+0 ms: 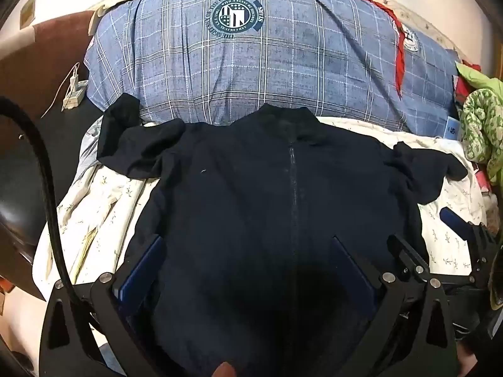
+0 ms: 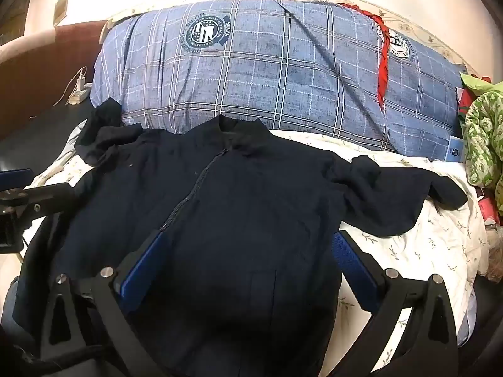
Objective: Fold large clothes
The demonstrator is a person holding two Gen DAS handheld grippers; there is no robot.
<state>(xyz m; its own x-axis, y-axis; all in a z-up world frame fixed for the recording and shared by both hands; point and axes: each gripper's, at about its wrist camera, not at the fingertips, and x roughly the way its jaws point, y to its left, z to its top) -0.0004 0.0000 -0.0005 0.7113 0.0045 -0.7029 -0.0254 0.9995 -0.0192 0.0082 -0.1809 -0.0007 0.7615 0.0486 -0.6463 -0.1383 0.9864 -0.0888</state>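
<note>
Dark navy zip jacket [image 1: 251, 188] lies flat, front up, zipper [image 1: 294, 194] closed, collar toward plaid pillow; both sleeves spread sideways (cuffs rumpled), on floral sheet.

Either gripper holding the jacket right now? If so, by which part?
Nothing held. Left gripper and right gripper both stand wide open above the dark jacket, which lies spread flat on the bed, zipped, sleeves out.

Jacket [image 1: 251, 188] matt dark cloth; quilt [image 1: 251, 72] woven plaid cloth; claw pads [image 2: 141, 270] ribbed blue
</note>
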